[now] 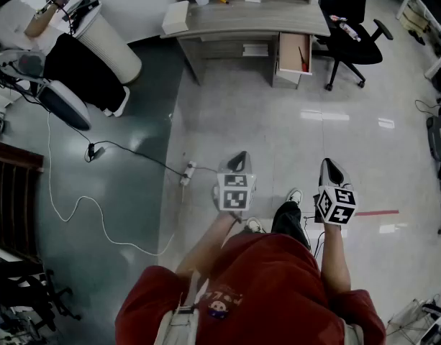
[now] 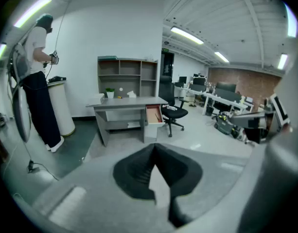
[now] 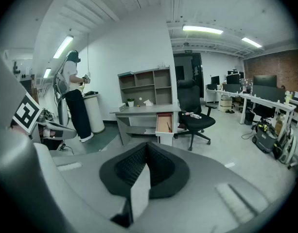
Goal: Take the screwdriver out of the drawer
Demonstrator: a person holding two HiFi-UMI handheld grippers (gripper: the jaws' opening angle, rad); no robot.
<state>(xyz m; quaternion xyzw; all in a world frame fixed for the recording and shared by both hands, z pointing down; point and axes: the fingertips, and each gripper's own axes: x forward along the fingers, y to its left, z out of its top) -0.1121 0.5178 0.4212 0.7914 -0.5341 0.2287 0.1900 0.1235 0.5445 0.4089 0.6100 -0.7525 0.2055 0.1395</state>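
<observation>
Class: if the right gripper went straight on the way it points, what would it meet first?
Probably the bare floor short of the open drawer; the right gripper tilts downward, though depth is unclear.

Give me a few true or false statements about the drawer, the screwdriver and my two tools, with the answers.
1. The drawer under the desk is open. True.
2. The right tool holds the screwdriver. False: it is shut on nothing; the screwdriver lies in the drawer.
3. The black chair stands left of the desk. False: in the head view it stands to the right.
4. The left tool is shut and empty. True.
</observation>
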